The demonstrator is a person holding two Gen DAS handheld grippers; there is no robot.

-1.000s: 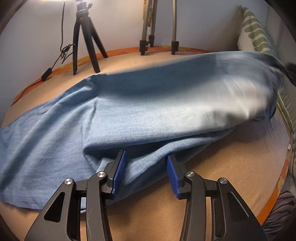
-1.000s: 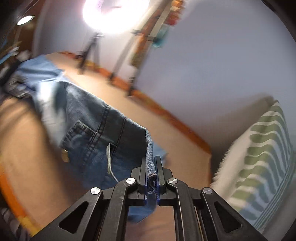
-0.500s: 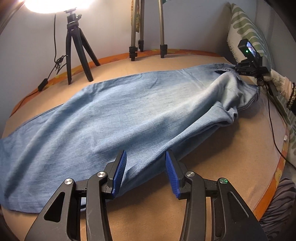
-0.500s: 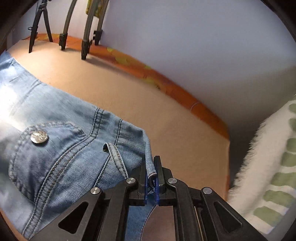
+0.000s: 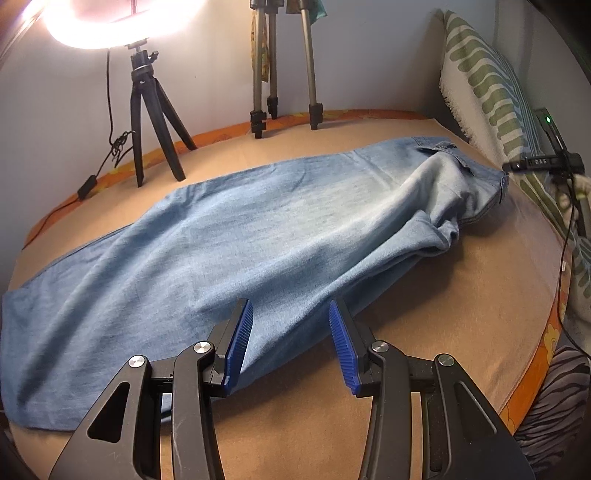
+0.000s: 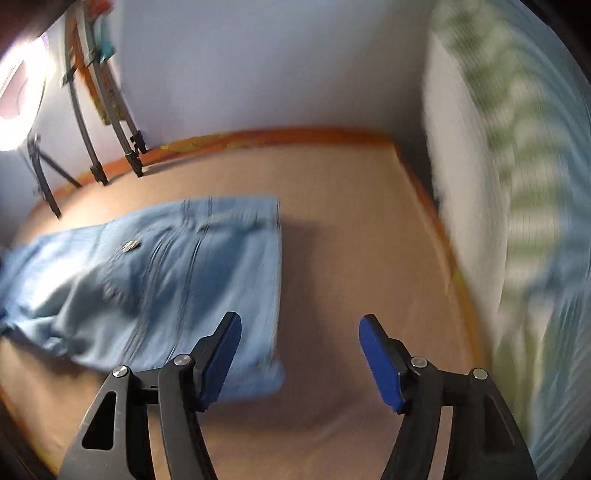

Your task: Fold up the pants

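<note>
Your one pair of jeans (image 5: 266, 236) is soft, faded light-blue denim, laid lengthwise across the bed with one leg folded over the other. The cloth lies mostly smooth, with long shallow ripples along the legs and a bunched fold near the seat. At the waist end you can see darker stitched seams, a pocket flap and one metal button (image 6: 130, 245), though the right wrist view is smeared by motion.

Your left gripper (image 5: 290, 314) hovers low over the near edge of the leg. Its ribbed blue pads (image 5: 240, 343) stand partly apart with denim showing between them, but they do not press on it. Your right gripper (image 6: 299, 325) has just been opening and now stands wide, with nothing between its smooth blue pads; the waistband corner lies flat on the bed just below and to the left of it.

The bed (image 5: 461, 295) is covered in a matte tan sheet, with an orange flowered edge along the wall. The wall is plain pale blue. Against it stand two tripods: a short black one (image 5: 147, 122) carrying a glowing ring light (image 5: 110, 26), and a taller grey metal one (image 5: 280, 74). One fringed white cushion with green stripes (image 5: 487, 85) leans at the head end.
</note>
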